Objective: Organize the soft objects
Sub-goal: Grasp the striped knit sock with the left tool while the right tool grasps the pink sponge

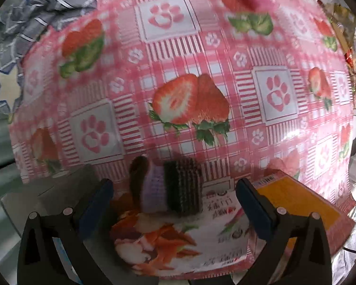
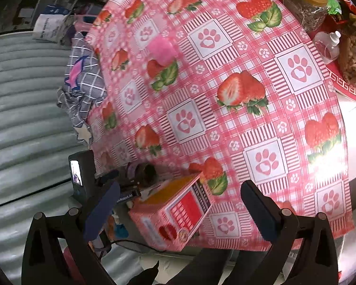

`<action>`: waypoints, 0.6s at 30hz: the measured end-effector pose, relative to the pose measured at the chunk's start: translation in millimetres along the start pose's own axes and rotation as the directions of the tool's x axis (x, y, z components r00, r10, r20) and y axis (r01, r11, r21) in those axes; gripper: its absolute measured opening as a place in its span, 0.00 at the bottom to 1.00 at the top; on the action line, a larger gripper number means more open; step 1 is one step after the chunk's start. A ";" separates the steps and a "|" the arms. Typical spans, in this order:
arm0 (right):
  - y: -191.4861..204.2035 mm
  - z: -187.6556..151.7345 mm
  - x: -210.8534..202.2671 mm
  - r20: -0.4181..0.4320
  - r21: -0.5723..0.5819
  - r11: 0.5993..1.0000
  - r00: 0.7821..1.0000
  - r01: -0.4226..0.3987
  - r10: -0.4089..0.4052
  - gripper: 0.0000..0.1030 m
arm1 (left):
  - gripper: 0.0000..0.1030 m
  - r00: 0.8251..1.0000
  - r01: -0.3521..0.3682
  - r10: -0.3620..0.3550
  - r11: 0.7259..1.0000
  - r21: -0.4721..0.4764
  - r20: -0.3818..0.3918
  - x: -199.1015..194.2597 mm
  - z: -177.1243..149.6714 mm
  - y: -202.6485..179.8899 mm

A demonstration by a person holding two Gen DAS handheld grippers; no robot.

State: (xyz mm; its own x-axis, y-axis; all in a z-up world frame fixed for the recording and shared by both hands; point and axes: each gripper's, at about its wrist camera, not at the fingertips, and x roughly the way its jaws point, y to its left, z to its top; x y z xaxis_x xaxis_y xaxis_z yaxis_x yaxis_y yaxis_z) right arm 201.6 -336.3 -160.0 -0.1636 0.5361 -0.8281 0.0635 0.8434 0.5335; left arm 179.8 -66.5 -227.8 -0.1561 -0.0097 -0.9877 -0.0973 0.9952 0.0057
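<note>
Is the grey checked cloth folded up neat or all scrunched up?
Scrunched up. The grey checked cloth lies in a wrinkled heap at the edge of the strawberry tablecloth, not folded flat.

This is looking like a lived-in home: a table (image 2: 268, 90) is wearing a pink strawberry-and-paw-print cloth. At its far right corner a snack jar (image 2: 306, 2) and a spray bottle (image 2: 327, 47) are sitting, while crumpled grey checked fabric (image 2: 83, 83) is lying at its left edge.

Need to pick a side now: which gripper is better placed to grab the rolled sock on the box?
Left. The rolled sock lies just ahead between the open left gripper's fingers. The right gripper, also open, points at the box's end, with the sock off to its left.
</note>
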 end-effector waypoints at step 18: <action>55.1 104.9 82.2 0.116 -0.280 0.916 0.957 0.288 -0.265 1.00 | 1.00 0.991 0.042 -0.057 0.991 -0.126 -0.121 49.8 3.9 12.7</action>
State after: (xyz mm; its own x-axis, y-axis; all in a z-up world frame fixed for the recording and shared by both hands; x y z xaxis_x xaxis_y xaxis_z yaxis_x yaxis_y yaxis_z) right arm 294.8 -242.1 -216.7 -0.0590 0.2933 -0.9542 -0.2641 0.9172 0.2983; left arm 174.6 -54.0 -277.5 -0.2677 -0.0779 -0.9603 -0.2263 0.9739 -0.0159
